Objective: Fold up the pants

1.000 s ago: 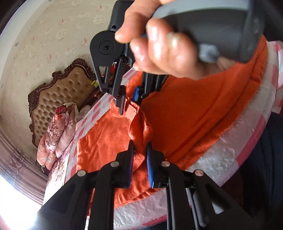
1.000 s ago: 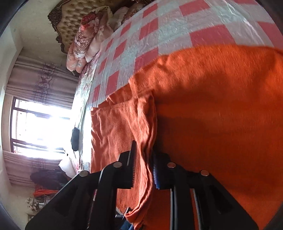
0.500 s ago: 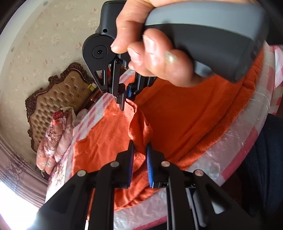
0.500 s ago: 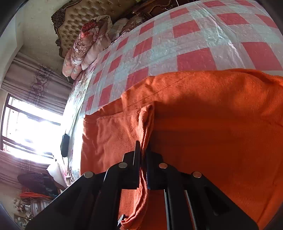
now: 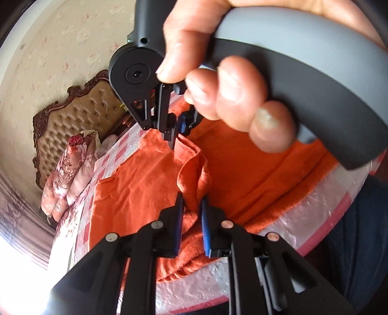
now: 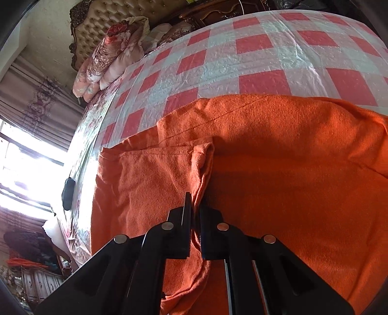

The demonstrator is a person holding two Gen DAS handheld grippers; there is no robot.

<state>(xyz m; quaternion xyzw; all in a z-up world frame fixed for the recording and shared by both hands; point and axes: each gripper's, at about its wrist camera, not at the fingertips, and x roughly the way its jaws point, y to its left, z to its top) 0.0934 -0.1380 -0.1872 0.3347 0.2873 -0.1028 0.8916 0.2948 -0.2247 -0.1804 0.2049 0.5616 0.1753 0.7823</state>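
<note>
- Bedroom scene: bed with a red-and-white checked cover (image 6: 242, 60), tufted tan headboard (image 6: 97, 17) with dark carved frame, floral wallpaper (image 5: 60, 43), bright window (image 6: 21, 157) with curtains on the far side.
- Rolled floral quilt (image 6: 109, 48) lies against the headboard, at the bed's head end.
- Small dark object (image 6: 68, 191) sits at the bed edge near the window; cannot tell what it is.
- No open containers visible. A cabinet with drawers (image 6: 36, 278) stands low by the window, contents not visible.
- Orange pants (image 6: 291, 181) lie spread on the cover near the bed's foot edge, fleecy fabric, mostly flat.
- Long axis of the pants runs across the bed, roughly parallel to the foot edge; one end points toward the window side, the other runs out of frame the opposite way.
- A raised ridge of fabric (image 5: 194, 174) runs between the two grippers, pulled up off the cover.
- Left gripper (image 5: 191, 218): jaws narrow, blue pads clamped on a bunched fold of the pants near the bed edge.
- Right gripper (image 6: 195, 223): jaws have just been closing and now pinch a thin fold of the pants between them.
- Right hand (image 5: 230, 92) wraps that gripper's grey handle, close to the left camera.
</note>
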